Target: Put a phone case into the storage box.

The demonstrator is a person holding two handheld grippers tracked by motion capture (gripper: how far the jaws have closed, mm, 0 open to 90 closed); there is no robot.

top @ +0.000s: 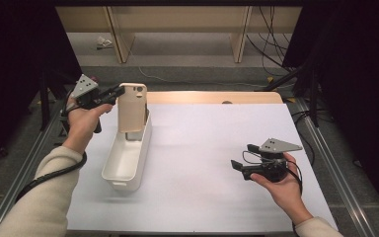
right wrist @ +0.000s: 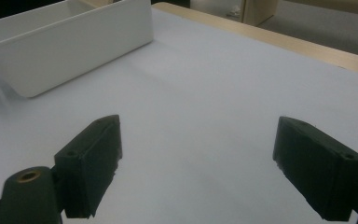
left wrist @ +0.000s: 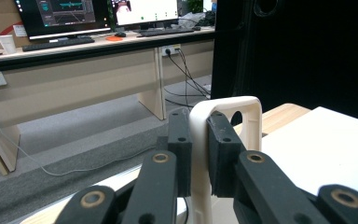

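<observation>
A beige phone case (top: 132,107) stands upright over the far end of a long white bin (top: 126,159), its lower edge inside the bin. My left gripper (top: 119,92) is shut on the case's upper left edge. In the left gripper view the case's rim (left wrist: 200,158) is pinched between the two black pads. My right gripper (top: 244,156) hovers low over the white table at the right, open, with nothing between its fingers. The right gripper view shows the bin (right wrist: 65,44) at upper left, beyond the spread jaws.
The white table surface (top: 202,163) has a wooden strip (top: 212,97) along its far edge. Metal rails run down both sides. Beyond the table are desk legs and cables on a grey floor. A desk with monitors (left wrist: 60,14) stands in the background.
</observation>
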